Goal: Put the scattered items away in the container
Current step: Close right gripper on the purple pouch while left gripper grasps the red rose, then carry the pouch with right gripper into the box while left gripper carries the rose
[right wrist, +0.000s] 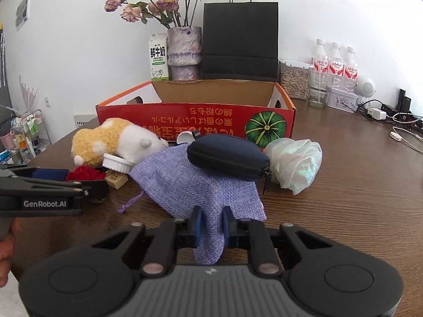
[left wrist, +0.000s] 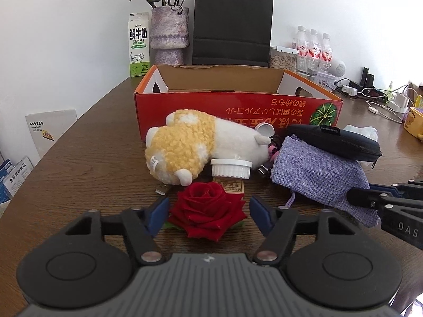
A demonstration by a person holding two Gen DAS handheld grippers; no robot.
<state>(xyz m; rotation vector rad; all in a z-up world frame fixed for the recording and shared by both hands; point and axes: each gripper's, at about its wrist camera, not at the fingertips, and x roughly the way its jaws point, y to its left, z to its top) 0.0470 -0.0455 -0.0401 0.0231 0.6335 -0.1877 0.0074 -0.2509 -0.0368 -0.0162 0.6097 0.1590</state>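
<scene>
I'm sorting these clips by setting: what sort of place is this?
Probably a home, or maybe a small office. A wooden table against a white wall holds everyday things: a milk carton, a vase of dried roses, water bottles and tangled chargers.

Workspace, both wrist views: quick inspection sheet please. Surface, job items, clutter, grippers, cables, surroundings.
Surface: brown wooden table, bare at the near right.
Job's things: red cardboard box open, looks empty; in front of it lie a plush toy, white ribbed cap, red rose, purple cloth pouch, dark zip case resting on the pouch, iridescent plastic bag.
Clutter: milk carton, vase of dried roses, black paper bag, three bottles.
Grippers: left gripper straddles the rose, pads not pressing; right gripper shut on the pouch's near corner.
Cables: chargers and white leads, far right.
Surroundings: white wall.
</scene>
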